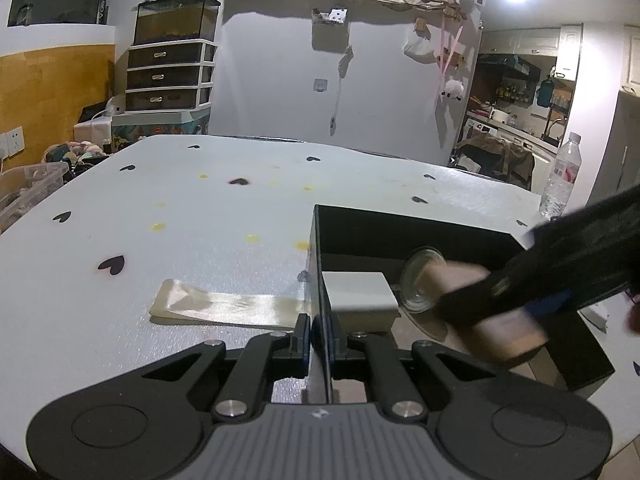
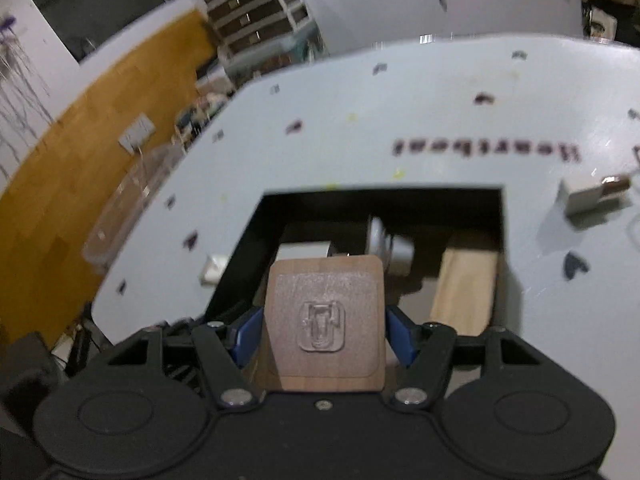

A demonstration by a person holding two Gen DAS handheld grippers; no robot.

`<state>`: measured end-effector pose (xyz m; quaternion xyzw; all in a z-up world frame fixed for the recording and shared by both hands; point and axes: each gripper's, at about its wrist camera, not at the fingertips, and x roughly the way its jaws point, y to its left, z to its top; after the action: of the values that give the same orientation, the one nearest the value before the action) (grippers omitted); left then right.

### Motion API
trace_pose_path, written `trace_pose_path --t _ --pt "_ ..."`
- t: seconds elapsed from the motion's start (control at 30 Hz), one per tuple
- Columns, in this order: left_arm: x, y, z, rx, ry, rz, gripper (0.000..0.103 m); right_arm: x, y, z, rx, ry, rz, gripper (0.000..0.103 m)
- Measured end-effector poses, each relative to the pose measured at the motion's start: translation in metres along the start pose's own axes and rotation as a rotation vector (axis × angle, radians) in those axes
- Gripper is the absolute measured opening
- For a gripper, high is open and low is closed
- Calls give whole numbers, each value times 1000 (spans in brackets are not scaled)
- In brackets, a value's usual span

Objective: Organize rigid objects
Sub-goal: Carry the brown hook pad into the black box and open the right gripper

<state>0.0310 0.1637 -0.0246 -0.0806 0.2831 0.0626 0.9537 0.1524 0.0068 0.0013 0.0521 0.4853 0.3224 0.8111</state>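
A black open box (image 1: 400, 232) sits on the white table; it also shows in the right wrist view (image 2: 240, 264). My left gripper (image 1: 319, 336) is shut on the box's left wall. My right gripper (image 2: 324, 332) is shut on a brown wooden block (image 2: 324, 320) with a clear hook plate on its face, held over the box. The same block (image 1: 480, 312) and gripper show blurred in the left wrist view. Inside the box lie a white block (image 1: 360, 292), a clear suction cup (image 1: 420, 280) and a light wooden block (image 2: 464, 292).
A folded cream ribbon (image 1: 228, 308) lies on the table left of the box. A small white block with a metal tip (image 2: 592, 196) lies right of the box. A water bottle (image 1: 562, 176) stands at the far right edge. Drawers (image 1: 168, 72) stand behind the table.
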Motion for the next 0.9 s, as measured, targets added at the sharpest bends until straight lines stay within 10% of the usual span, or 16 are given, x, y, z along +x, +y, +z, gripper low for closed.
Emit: trace_pose_path --t 0.33,0.57,0.9 --pt "-5 2 -2 -8 -9 -17 10 25 0 -10 118 140 67 68" --pt "-5 1 -2 -8 -12 -12 9 19 -6 -18 97 146 47 39" --pt "-7 -1 -1 2 -10 -3 8 40 -1 -26 120 189 121 29"
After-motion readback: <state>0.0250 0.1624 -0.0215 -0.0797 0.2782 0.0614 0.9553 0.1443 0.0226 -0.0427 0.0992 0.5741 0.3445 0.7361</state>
